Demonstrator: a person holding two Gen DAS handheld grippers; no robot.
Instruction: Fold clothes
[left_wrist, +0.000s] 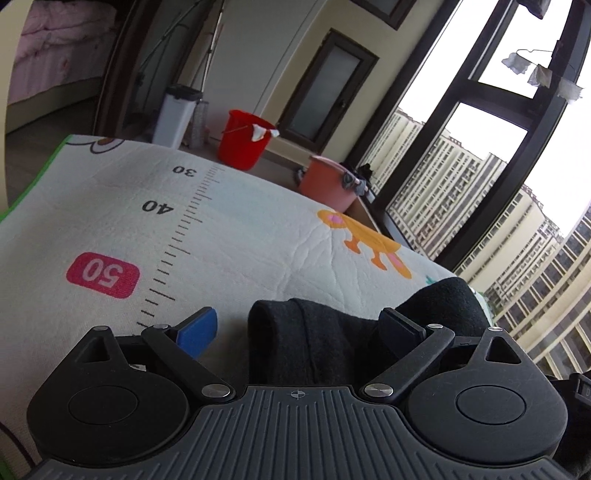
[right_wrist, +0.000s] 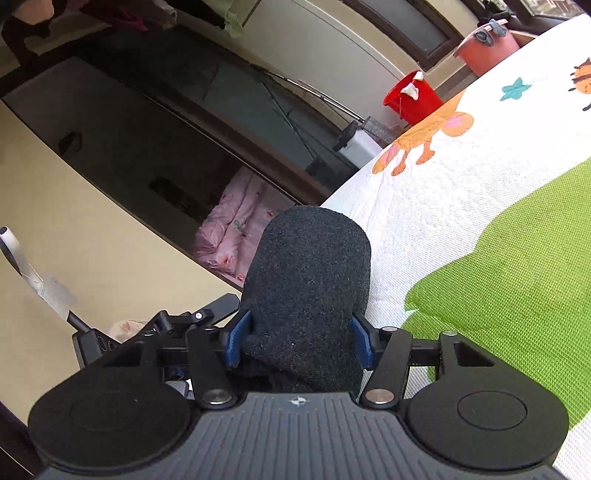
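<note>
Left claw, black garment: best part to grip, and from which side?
Grip the rounded folded edge of the black garment lying between the open left claw fingers. Come straight ahead, low over the mat; the fold is thick and faces the claw.

mat (left_wrist: 258, 229): ruler scale numbers "30", "40" | "50" in red badge (left_wrist: 103, 275)

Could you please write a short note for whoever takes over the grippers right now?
Right gripper: shut on a rounded bundle of the black garment, beside the mat.
Left gripper: open; black cloth lies between its fingers, not pinched.
Done: the garment looks partly gathered.
Left: lay it on the mat and finish folding.
</note>
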